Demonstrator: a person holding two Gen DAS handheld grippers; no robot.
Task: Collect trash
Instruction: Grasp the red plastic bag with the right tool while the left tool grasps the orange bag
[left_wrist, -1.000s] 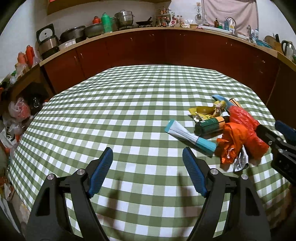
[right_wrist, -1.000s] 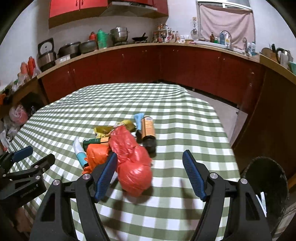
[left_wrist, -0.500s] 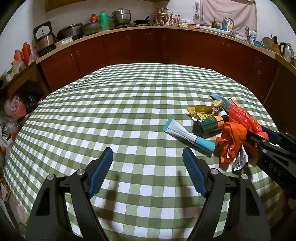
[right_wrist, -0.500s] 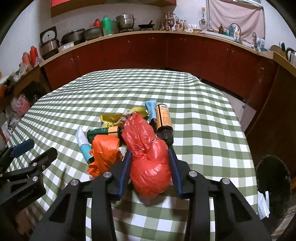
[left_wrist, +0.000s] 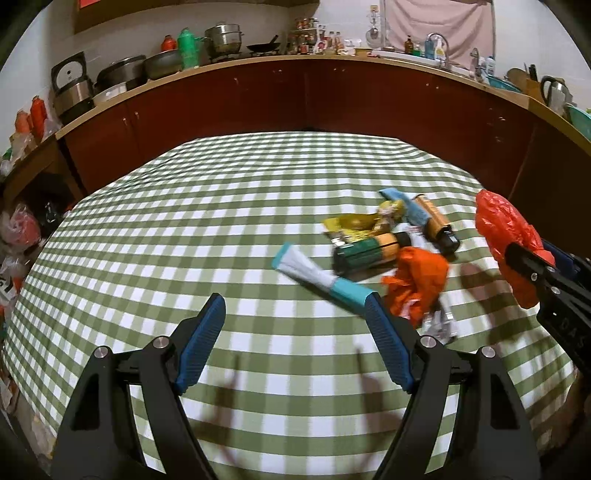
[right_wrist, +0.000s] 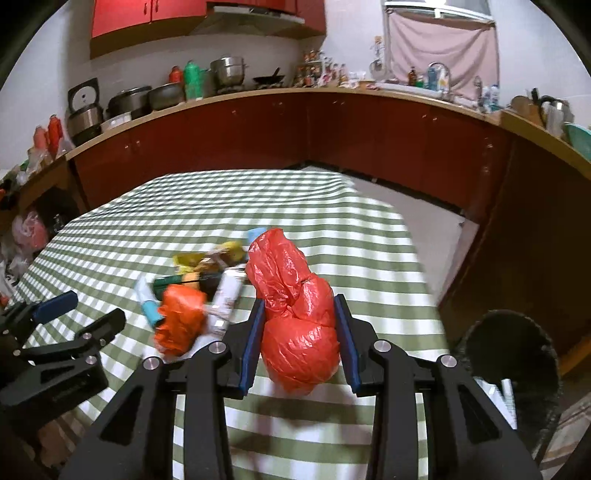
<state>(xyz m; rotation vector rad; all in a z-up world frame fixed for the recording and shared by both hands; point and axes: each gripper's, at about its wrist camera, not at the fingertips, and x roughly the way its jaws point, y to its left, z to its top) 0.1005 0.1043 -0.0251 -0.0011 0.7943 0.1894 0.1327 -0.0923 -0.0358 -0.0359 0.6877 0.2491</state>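
step: carrying away first trash | right tongs (right_wrist: 298, 334) clamp red bag (right_wrist: 295, 314) just above counter (right_wrist: 332, 229) | left tongs (left_wrist: 293, 341) wide, empty | next: drop into dark bin (right_wrist: 511, 354) (likely), right of counter

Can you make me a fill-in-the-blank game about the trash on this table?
1. The right gripper is squeezing a ____ plastic bag.
2. The left gripper has ____ between its fingers.
3. The tablecloth has a green and ____ check pattern.
4. The dark bin stands on the ____, beside the table.

Missing words: red; nothing; white; floor
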